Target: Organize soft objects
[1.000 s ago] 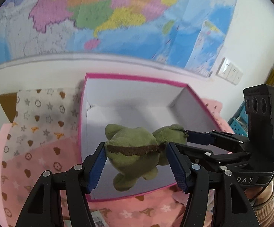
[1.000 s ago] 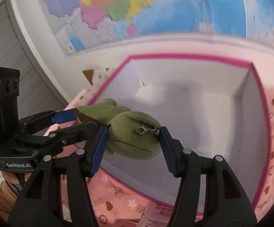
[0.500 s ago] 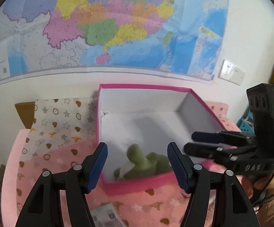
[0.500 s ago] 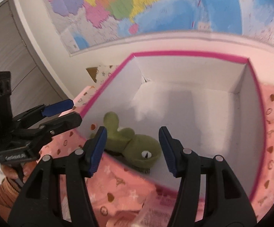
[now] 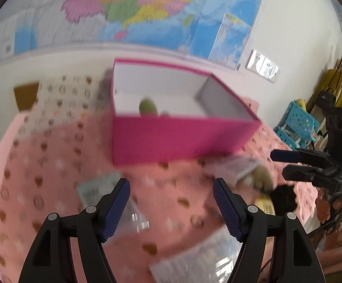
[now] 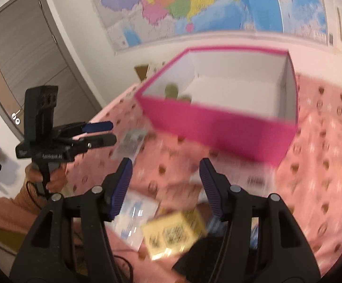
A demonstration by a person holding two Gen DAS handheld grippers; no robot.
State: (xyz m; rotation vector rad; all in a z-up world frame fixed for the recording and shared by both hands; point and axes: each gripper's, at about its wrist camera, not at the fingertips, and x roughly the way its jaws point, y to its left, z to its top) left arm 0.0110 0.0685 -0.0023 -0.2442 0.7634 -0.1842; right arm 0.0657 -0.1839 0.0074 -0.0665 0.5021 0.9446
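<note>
A green plush toy (image 5: 148, 105) lies inside the pink box (image 5: 171, 139), only its top showing over the front wall; the right wrist view shows the same plush (image 6: 172, 90) and box (image 6: 218, 129). My left gripper (image 5: 171, 207) hangs over the pink bedspread in front of the box, its jaws opening with nothing between them. My right gripper (image 6: 165, 186) is open and empty too, above a yellow printed packet (image 6: 173, 231). Each gripper appears in the other's view: left gripper (image 6: 107, 132), right gripper (image 5: 280, 165).
On the bedspread (image 5: 53, 165) lie flat packets (image 5: 95, 189), a beige-green soft toy (image 5: 261, 179) and a black fuzzy thing (image 5: 284, 197). A patterned pillow (image 5: 62, 94) sits left of the box. Blue baskets (image 5: 298, 125) stand right, a grey door (image 6: 29, 66) left.
Both grippers held the green plush over the box, then let it go. It now lies inside, and both grippers have drawn back and down over the bedspread.
</note>
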